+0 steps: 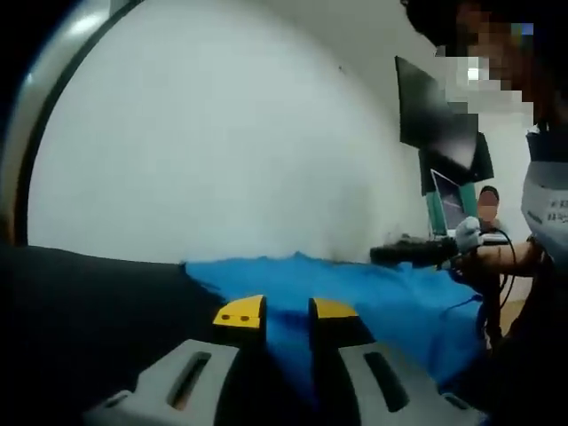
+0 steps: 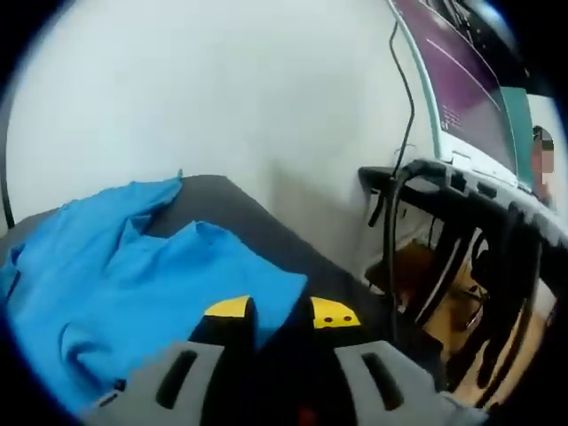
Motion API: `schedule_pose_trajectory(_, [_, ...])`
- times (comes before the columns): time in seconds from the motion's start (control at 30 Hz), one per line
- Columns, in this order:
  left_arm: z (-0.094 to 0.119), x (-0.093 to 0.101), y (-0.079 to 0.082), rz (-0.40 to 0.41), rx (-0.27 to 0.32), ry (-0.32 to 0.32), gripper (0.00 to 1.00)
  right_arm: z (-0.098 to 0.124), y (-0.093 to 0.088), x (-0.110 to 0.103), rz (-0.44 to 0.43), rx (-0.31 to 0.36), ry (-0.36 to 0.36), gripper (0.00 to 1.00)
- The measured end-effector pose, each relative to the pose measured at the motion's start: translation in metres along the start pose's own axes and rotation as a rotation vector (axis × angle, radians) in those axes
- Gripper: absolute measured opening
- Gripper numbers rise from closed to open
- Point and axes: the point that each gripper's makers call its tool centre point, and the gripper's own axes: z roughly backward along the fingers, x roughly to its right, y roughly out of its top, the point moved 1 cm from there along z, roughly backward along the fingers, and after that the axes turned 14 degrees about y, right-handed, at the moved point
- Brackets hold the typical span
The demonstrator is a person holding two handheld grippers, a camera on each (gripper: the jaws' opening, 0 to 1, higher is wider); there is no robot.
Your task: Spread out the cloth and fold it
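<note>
Looks like an office or lab: plain white wall, lit monitor beside it, cables hanging near the monitor, dark table below.

Our two tongs, grey with yellow tips

Left tongs and right tongs have slotted grey arms; small dark dots mark two yellow tips.

Plain bright blue cloth on a black worktop.
Yellow tips are seen on grey fingers; a white wall is shown behind.
</note>
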Motion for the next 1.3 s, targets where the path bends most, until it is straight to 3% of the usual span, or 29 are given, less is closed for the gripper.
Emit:
schedule_pose_trajectory(0.2, [0.002, -0.003, 0.006, 0.044, 0.023, 0.003, 0.19, -0.016, 0.007, 0.005, 0.005, 0.034, -0.009, 0.12])
schedule_pose_trajectory(0.27, [0.002, -0.004, 0.006, 0.038, 0.025, 0.006, 0.19, -0.016, 0.01, 0.005, -0.023, 0.039, 0.006, 0.04])
schedule_pose_trajectory(0.3, [0.002, -0.004, 0.005, 0.037, 0.023, 0.008, 0.19, -0.015, 0.017, 0.005, -0.058, 0.082, 0.011, 0.0])
schedule_pose_trajectory(0.33, [0.001, -0.004, 0.005, 0.036, 0.022, 0.009, 0.19, -0.012, 0.032, 0.001, -0.111, 0.183, 0.039, 0.0])
schedule_pose_trajectory(0.37, [0.001, -0.005, 0.005, 0.035, 0.019, 0.009, 0.19, -0.009, 0.041, -0.002, -0.113, 0.215, 0.051, 0.0])
schedule_pose_trajectory(0.4, [0.001, -0.005, 0.004, 0.035, 0.017, 0.008, 0.19, -0.006, 0.045, -0.004, -0.045, 0.188, 0.055, 0.0])
schedule_pose_trajectory(0.43, [0.0, -0.005, 0.004, 0.035, 0.015, 0.007, 0.19, -0.004, 0.054, -0.012, -0.021, 0.201, 0.085, 0.0])
schedule_pose_trajectory(0.5, [-0.001, -0.006, 0.003, 0.03, 0.009, 0.01, 0.19, 0.006, 0.084, -0.037, -0.031, 0.304, 0.183, 0.0])
schedule_pose_trajectory(0.6, [-0.002, -0.006, 0.001, 0.014, 0.002, 0.018, 0.19, 0.032, 0.126, -0.08, 0.091, 0.438, 0.31, 0.0])
schedule_pose_trajectory(0.67, [-0.003, -0.005, -0.001, 0.0, -0.004, 0.021, 0.19, 0.048, 0.141, -0.114, 0.169, 0.473, 0.408, 0.0])
schedule_pose_trajectory(0.73, [-0.004, -0.005, -0.002, -0.012, -0.008, 0.028, 0.19, 0.063, 0.143, -0.151, 0.229, 0.49, 0.518, 0.0])
schedule_pose_trajectory(0.77, [-0.004, -0.006, -0.003, -0.017, -0.01, 0.031, 0.19, 0.071, 0.137, -0.171, 0.246, 0.492, 0.577, 0.0])
schedule_pose_trajectory(0.83, [-0.005, -0.007, -0.003, -0.021, -0.011, 0.039, 0.19, 0.083, 0.109, -0.213, 0.293, 0.437, 0.723, 0.0])
schedule_pose_trajectory(0.9, [-0.005, -0.009, -0.003, -0.023, -0.009, 0.049, 0.19, 0.092, 0.062, -0.249, 0.357, 0.325, 0.865, 0.0])
schedule_pose_trajectory(0.93, [-0.005, -0.009, -0.003, -0.024, -0.008, 0.053, 0.19, 0.097, 0.03, -0.264, 0.403, 0.241, 0.925, 0.01])
schedule_pose_trajectory(0.97, [-0.006, -0.01, -0.003, -0.025, -0.009, 0.055, 0.19, 0.098, 0.016, -0.267, 0.409, 0.215, 0.933, 0.01])
schedule_pose_trajectory(1.03, [-0.006, -0.011, -0.003, -0.03, -0.01, 0.059, 0.19, 0.1, -0.027, -0.273, 0.528, 0.126, 0.96, 0.03])
schedule_pose_trajectory(1.07, [-0.007, -0.011, -0.004, -0.032, -0.012, 0.062, 0.19, 0.101, -0.039, -0.272, 0.496, 0.091, 0.96, 0.06])
schedule_pose_trajectory(1.1, [-0.008, -0.012, -0.004, -0.036, -0.016, 0.064, 0.19, 0.106, -0.051, -0.276, 0.481, 0.06, 1.003, 0.08])
schedule_pose_trajectory(1.17, [-0.009, -0.012, -0.006, -0.042, -0.023, 0.068, 0.19, 0.115, -0.063, -0.279, 0.483, 0.003, 1.07, 0.13])
schedule_pose_trajectory(1.3, [-0.009, -0.01, -0.008, -0.061, -0.032, 0.069, 0.19, 0.121, -0.038, -0.262, 0.541, 0.09, 1.033, 0.18])
